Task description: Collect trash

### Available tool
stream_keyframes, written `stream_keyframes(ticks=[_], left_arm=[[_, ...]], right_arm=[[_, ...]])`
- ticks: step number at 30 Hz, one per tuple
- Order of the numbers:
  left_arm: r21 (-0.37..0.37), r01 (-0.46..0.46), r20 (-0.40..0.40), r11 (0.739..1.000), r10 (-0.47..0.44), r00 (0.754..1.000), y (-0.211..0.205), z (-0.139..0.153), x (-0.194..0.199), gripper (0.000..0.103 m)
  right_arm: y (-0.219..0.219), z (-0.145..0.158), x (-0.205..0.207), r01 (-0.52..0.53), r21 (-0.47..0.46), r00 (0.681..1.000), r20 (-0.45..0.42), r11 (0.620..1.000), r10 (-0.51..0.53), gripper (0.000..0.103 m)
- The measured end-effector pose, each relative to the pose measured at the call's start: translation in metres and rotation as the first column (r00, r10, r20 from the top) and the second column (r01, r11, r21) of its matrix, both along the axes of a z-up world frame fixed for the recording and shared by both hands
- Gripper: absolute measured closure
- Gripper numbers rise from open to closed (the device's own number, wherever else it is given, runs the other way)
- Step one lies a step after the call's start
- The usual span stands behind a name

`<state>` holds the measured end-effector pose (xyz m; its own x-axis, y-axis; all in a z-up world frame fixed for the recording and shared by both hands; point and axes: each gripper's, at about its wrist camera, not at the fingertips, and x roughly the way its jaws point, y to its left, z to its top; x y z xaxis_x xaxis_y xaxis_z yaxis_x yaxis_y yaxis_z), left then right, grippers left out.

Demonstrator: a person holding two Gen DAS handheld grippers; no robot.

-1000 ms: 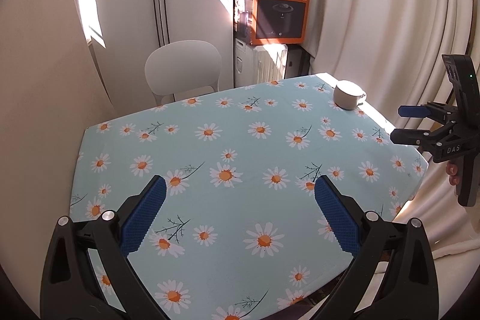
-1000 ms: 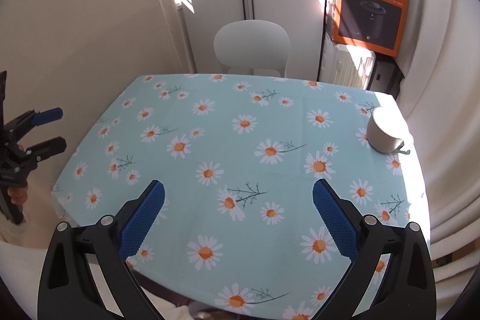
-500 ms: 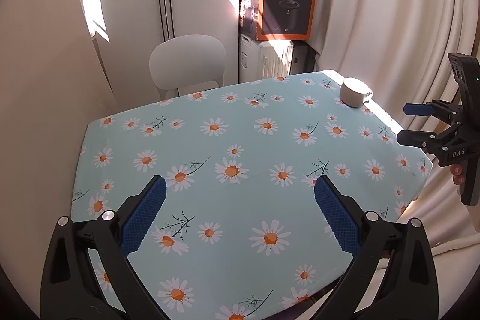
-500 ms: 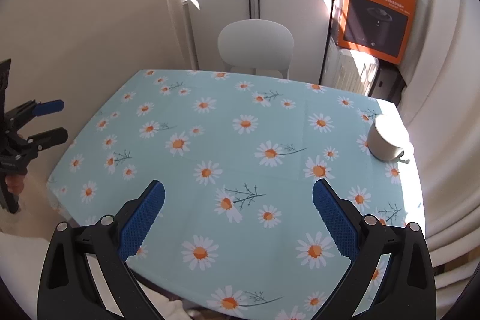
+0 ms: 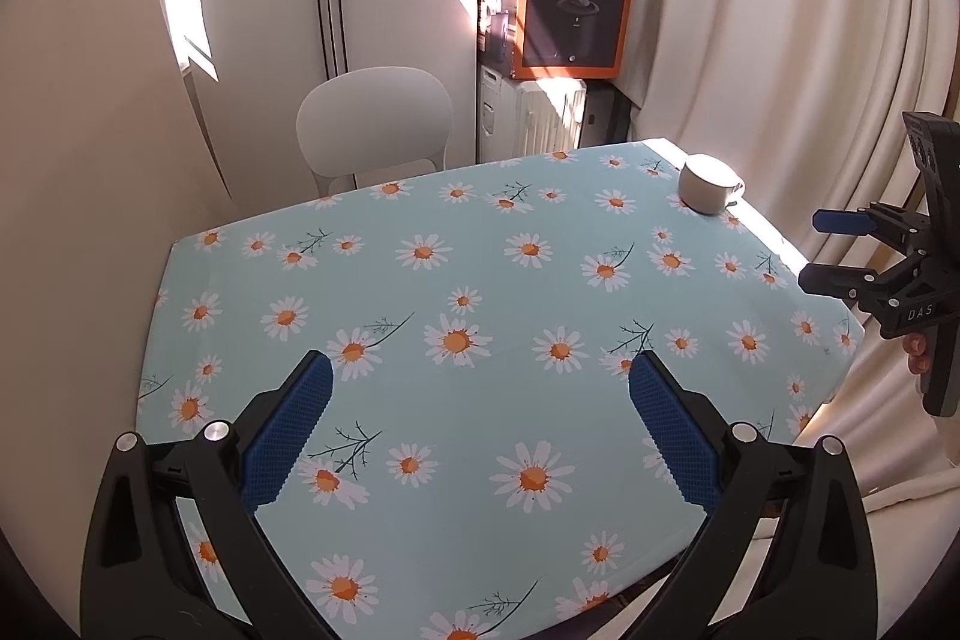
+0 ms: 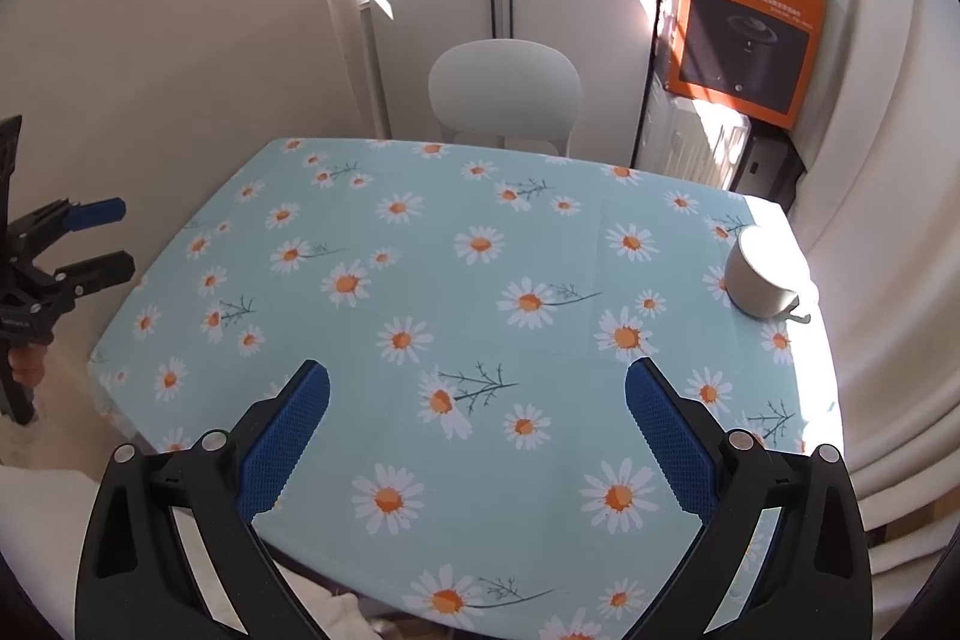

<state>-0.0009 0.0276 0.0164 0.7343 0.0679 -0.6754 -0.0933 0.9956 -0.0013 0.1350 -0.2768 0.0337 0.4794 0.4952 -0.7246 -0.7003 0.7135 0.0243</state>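
Note:
A small white round cup (image 5: 708, 184) stands near the far right edge of the table (image 5: 480, 232), in sunlight; it is also in the right wrist view (image 6: 759, 280). No loose trash shows on the daisy tablecloth. My left gripper (image 5: 480, 376) hovers open over the near left part of the table, nothing between its blue pads. My right gripper (image 6: 477, 376) hovers open over the near right part, also with nothing in it. Each appears in the other's view: the right gripper (image 5: 831, 250) beyond the table's right edge, the left gripper (image 6: 99, 238) beyond its left edge.
A white chair (image 5: 375, 124) stands behind the table's far side. An orange box (image 5: 570, 16) sits on a white radiator in the back corner. Curtains (image 5: 780, 40) hang along the right, a wall close on the left. A person's fingers (image 5: 918, 361) hold the right gripper's handle.
Both views have drifted slightly, so the table sits a little farther off. Both grippers stay open with nothing in them. The cup has not moved.

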Motion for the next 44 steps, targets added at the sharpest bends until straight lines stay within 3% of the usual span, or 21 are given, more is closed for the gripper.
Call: stream_keyframes(ticks=[37,44], left_arm=[[0.029,0.065,-0.004,0.997,-0.065,0.998,-0.014,0.003,0.011,0.006],[-0.017,0.045,-0.006,0.999,-0.046,0.999,-0.004,0.011,0.015,0.006]], right_arm=[[-0.001,-0.005,-0.005,-0.001,-0.028,1.0,0.025,1.0,0.002,0.008],[0.0,-0.011,0.0,0.016,-0.038,1.0,-0.005,0.999,-0.016,0.008]])
